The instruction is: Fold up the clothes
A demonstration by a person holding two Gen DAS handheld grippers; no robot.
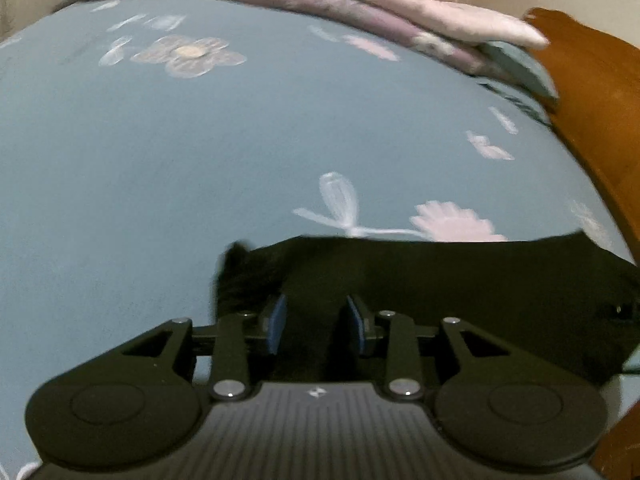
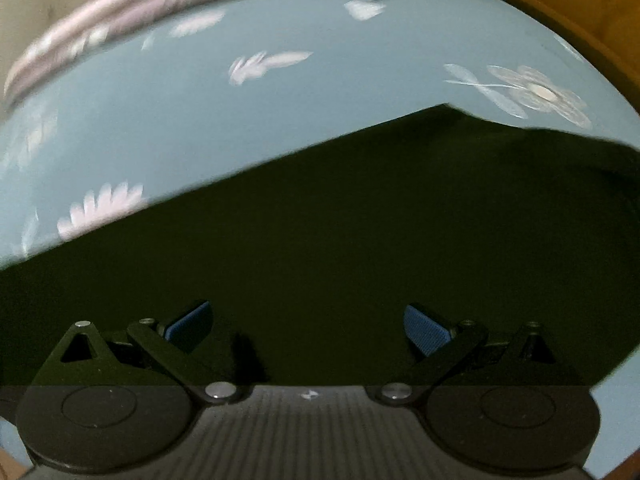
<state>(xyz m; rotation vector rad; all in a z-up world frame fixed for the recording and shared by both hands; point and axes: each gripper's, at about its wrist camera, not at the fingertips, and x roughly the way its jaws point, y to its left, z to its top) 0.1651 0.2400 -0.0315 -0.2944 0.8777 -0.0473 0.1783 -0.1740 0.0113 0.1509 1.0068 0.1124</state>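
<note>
Currently, L wrist view: left gripper (image 1: 316, 322) partly spread, blue pads (image 1: 277, 326) w/ a gap; black garment (image 1: 460, 300) lies under and ahead of the tips, extending right across the blue floral bedsheet (image 1: 160, 160). Whether cloth is pinched: cannot tell.

R wrist view: right gripper (image 2: 308, 328) spread wide, nothing pinched. Garment fills lower frame beneath both fingers, its straight edge running diagonally over the sheet. Folded pink blanket (image 2: 100, 28) at far edge.

One black garment (image 2: 360, 240), two grippers (image 1: 316, 324)
</note>
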